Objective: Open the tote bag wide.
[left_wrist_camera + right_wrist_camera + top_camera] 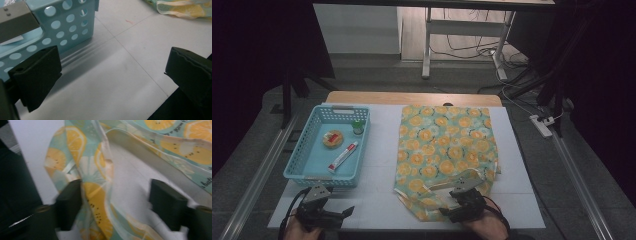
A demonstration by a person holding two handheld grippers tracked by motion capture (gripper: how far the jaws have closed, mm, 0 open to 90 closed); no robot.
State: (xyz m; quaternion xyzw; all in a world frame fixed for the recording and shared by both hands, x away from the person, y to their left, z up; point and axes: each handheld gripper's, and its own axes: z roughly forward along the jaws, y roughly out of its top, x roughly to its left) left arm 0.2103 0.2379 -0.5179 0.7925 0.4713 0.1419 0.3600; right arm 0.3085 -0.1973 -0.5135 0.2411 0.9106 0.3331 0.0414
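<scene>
Bag (447,150): orange-slice print cloth, flat on the white table mat (382,150), right of centre, mouth toward the near edge.
Bag rim (100,202): bunched fold between the right jaws, against the left pad, clear of the other.
Right gripper (460,204): at the bag's near edge, jaws partly apart, not clamped.
Left gripper (328,214): near-left, jaws wide, nothing between.
Basket (302,150): light blue, left of the bag, just beyond the left gripper.

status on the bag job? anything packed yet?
Nothing packed: the round tin, tube and small bottle lie in the blue basket. In hand: the right tongs straddle a fold at the mouth of the orange-print bag, not yet clamped. The left tongs are open beside the basket. Left: opening and loading, probably.
</scene>
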